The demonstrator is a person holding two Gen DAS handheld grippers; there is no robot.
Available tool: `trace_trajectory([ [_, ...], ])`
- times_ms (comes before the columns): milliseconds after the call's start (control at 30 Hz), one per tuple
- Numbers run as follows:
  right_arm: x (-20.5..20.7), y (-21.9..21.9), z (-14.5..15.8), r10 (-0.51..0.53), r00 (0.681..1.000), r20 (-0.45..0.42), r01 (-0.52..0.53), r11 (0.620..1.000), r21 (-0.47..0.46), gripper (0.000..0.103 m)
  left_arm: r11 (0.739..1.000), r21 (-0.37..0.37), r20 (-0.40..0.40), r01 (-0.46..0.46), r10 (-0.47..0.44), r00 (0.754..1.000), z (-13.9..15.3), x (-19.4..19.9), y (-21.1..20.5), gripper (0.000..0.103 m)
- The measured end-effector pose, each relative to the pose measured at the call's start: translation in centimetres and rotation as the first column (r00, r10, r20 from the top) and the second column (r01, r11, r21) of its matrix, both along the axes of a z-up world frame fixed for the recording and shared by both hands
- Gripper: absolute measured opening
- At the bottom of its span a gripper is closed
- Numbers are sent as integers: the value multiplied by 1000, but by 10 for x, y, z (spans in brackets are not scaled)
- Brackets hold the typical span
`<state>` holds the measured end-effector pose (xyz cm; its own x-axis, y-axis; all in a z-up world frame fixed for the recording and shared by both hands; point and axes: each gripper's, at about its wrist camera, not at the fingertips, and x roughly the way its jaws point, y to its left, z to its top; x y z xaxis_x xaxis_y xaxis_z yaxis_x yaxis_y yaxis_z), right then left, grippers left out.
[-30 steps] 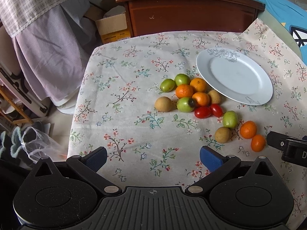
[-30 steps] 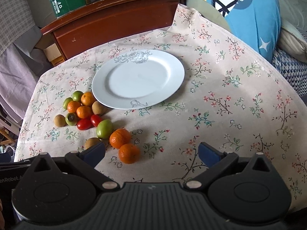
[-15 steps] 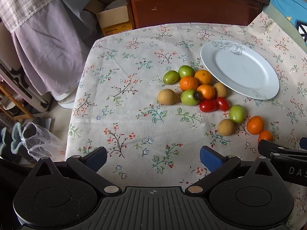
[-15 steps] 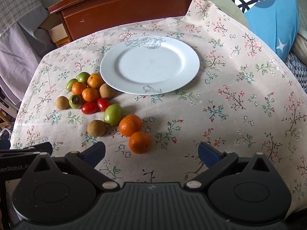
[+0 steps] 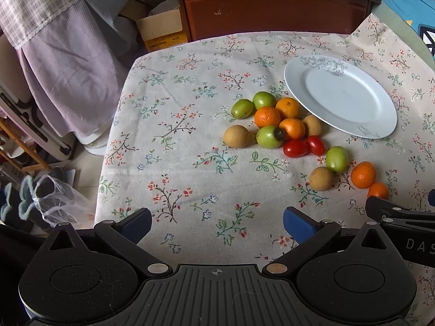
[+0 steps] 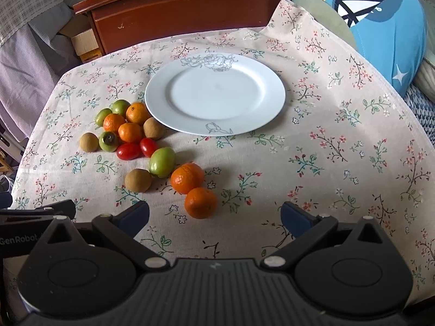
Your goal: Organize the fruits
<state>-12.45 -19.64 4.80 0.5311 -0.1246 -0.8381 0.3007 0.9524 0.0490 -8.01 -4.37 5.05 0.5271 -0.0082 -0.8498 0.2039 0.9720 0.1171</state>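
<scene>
A white plate [image 6: 214, 95] [image 5: 339, 97] lies bare on the floral tablecloth. To its left sits a cluster of small fruits: oranges [image 6: 130, 132], green fruits [image 6: 108, 141], brown fruits [image 6: 153, 128] and two red tomatoes [image 6: 127, 151]. Closer in lie a green fruit [image 6: 162, 162], a brown fruit [image 6: 138, 180] and two oranges [image 6: 187, 178] [image 6: 200, 202]. My right gripper [image 6: 214, 216] stands open just short of the nearest orange, nothing between its fingers. Over the cloth's near left part, my left gripper [image 5: 217, 221] is open and holds nothing; the cluster [image 5: 272, 125] lies ahead and right of it.
A dark wooden cabinet [image 6: 190, 13] stands behind the table, a cardboard box [image 5: 160, 30] beside it. Lilac cloth [image 5: 62, 81] hangs at the left beyond the table edge, with a plastic bag [image 5: 59, 201] on the floor. A blue cushion [image 6: 380, 27] lies at the right.
Both grippers have moved forward over the table, so the fruits and plate appear closer and lower in each view. Both stay open; no fruit has moved.
</scene>
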Motion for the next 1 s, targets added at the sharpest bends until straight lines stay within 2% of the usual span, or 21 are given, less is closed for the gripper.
trace_trajectory([
  [1000, -2, -2, -2, -11, 1000, 7, 11, 1000, 6, 102, 1000, 2, 22, 5, -5, 1000, -1, -3, -3, 103],
])
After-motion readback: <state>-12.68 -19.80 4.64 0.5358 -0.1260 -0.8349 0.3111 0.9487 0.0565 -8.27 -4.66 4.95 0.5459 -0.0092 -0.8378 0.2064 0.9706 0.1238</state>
